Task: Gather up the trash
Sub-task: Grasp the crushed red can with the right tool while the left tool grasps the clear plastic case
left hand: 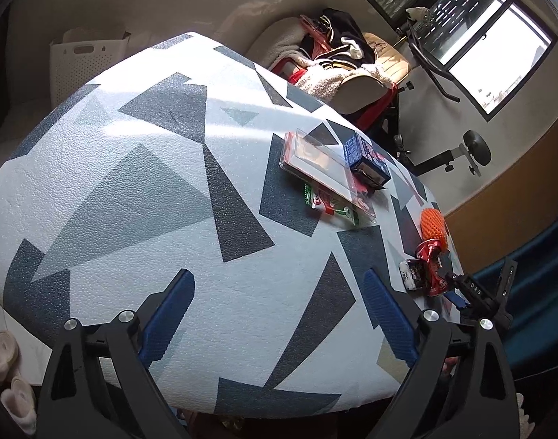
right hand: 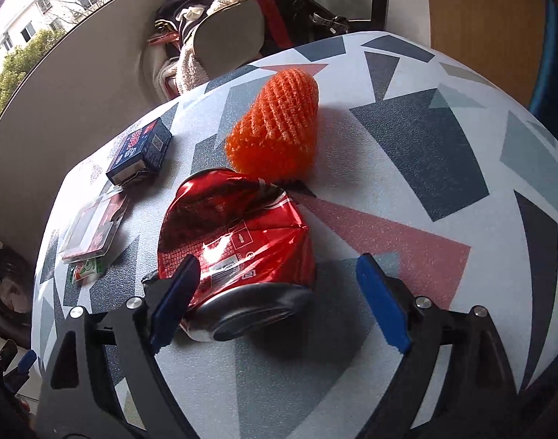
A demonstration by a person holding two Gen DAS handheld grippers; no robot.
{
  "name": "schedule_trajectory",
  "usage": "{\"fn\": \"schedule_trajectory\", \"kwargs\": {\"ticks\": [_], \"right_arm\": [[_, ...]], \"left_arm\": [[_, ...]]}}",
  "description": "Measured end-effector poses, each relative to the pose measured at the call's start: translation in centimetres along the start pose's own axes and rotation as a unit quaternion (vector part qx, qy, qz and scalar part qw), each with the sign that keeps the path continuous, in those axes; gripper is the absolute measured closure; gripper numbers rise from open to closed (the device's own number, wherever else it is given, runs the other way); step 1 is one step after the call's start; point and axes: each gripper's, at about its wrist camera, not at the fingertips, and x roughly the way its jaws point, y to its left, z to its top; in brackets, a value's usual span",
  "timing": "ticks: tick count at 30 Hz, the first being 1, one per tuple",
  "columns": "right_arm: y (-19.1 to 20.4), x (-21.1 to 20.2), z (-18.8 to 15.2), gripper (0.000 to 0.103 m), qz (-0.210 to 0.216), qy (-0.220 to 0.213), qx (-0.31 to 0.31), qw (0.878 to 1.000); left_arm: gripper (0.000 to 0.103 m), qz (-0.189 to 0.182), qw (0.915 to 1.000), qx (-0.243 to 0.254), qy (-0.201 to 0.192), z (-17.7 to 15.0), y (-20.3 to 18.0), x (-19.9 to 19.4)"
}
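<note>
A crushed red can [right hand: 235, 241] was seen lying on the patterned table [right hand: 407, 168], between the wide-spread fingers of the right gripper [right hand: 279, 292], ungripped. An orange foam net [right hand: 275, 131] lay just behind it. The left gripper [left hand: 279, 314] was held open and empty. A window [left hand: 491, 55] lit the room.
</note>
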Motion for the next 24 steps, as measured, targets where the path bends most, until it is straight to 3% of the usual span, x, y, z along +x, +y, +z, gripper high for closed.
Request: {"fn": "schedule_trajectory", "kwargs": {"ticks": [6, 8, 14, 24], "right_arm": [[-1.3, -1.6, -0.1, 0.015, -0.059, -0.009, -0.031, 0.998], [-1.4, -2.4, -0.2, 0.023, -0.083, -0.031, -0.048, 0.995], [-0.5, -2.0, -0.9, 0.056, -0.019, -0.016, -0.065, 0.998], [1.2, -2.3, -1.1, 0.065, 0.012, -0.051, -0.088, 0.995]], "left_arm": [[0.012, -0.003, 1.0, -0.004, 0.004, -0.2, 0.1, 0.2], [0.012, -0.005, 1.0, -0.004, 0.004, -0.2, 0.2, 0.2], [0.012, -0.009, 0.9999, -0.01, 0.005, -0.1, 0.4, 0.3], [0.021, -0.033, 0.9993, -0.01, 0.014, 1.2, -0.2, 1.4]]}}
